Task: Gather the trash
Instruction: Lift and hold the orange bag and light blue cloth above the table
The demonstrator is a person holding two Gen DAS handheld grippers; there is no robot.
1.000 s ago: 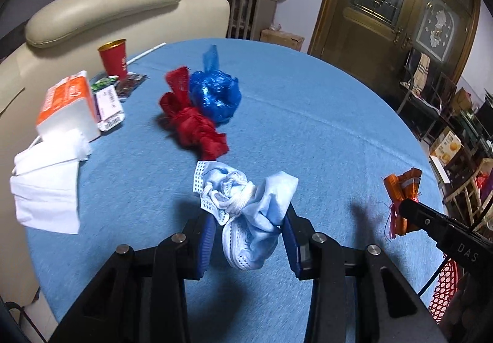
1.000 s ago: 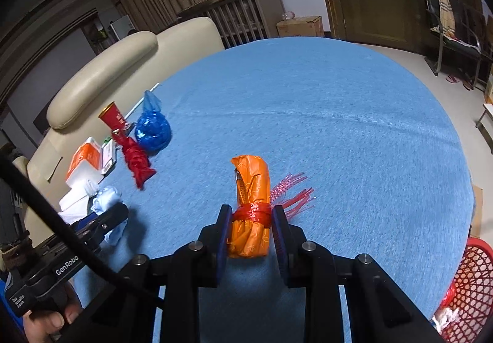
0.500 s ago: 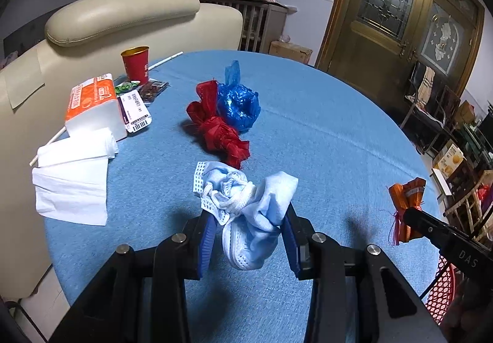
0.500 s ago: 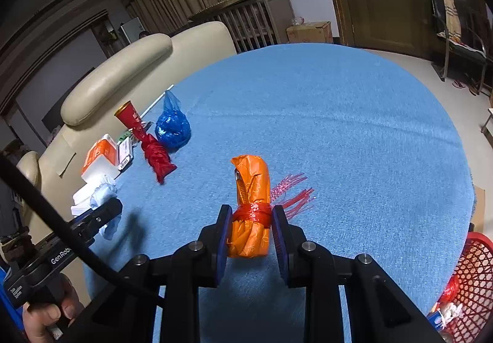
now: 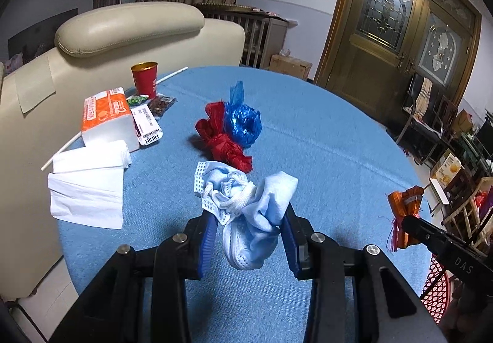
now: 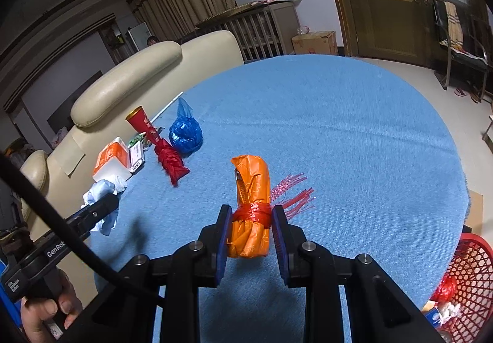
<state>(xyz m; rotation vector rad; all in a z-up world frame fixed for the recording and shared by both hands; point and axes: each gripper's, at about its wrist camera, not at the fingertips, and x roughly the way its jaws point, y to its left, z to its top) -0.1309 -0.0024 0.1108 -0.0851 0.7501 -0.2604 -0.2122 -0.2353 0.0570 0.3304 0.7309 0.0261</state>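
left gripper [image 5: 248, 236] clamps a crumpled light-blue mask wad [image 5: 246, 213] above the blue tablecloth [image 5: 323, 152]

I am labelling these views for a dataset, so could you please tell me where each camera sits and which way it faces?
Left wrist: sits on the left gripper, looking forward over the blue table toward the sofa and door; its own fingers clamp a pale blue mask wad.
Right wrist: sits on the right gripper, looking across the table toward the sofa; its fingers clamp an orange bundle; the person's left hand shows.
Shared: red bag, blue bag, red cup, red basket, each other's gripper.
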